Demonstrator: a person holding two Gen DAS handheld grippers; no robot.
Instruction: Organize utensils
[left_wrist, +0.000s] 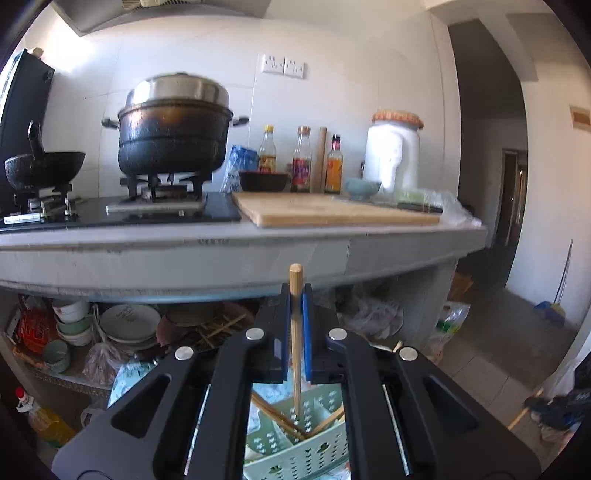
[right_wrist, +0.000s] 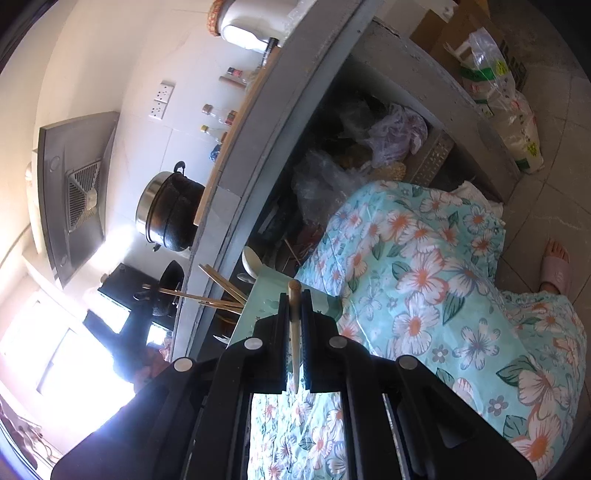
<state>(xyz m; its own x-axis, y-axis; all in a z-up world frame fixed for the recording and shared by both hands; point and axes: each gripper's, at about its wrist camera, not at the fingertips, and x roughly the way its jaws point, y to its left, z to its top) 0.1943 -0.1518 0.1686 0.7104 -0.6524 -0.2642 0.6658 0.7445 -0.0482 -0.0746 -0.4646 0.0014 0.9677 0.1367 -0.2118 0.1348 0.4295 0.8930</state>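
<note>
The step in hand looks like sorting loose utensils into the pale green perforated basket (left_wrist: 295, 454), which sits low in the left wrist view, under the grey counter (left_wrist: 236, 254) and on a floral cloth (right_wrist: 424, 295) covering what seems to be the person's lap. Several chopsticks (left_wrist: 275, 413) already lean inside one compartment. The left gripper (left_wrist: 296, 295) has its jaws pressed nearly together, pinching a single wooden chopstick (left_wrist: 295, 332) upright, its lower tip just above or inside the basket; which, I cannot tell. The next move probably calls for lowering it among the others and letting go. The right gripper (right_wrist: 294, 299) pinches a pale slim utensil handle (right_wrist: 294, 325), held above the cloth beside the basket's edge
</note>
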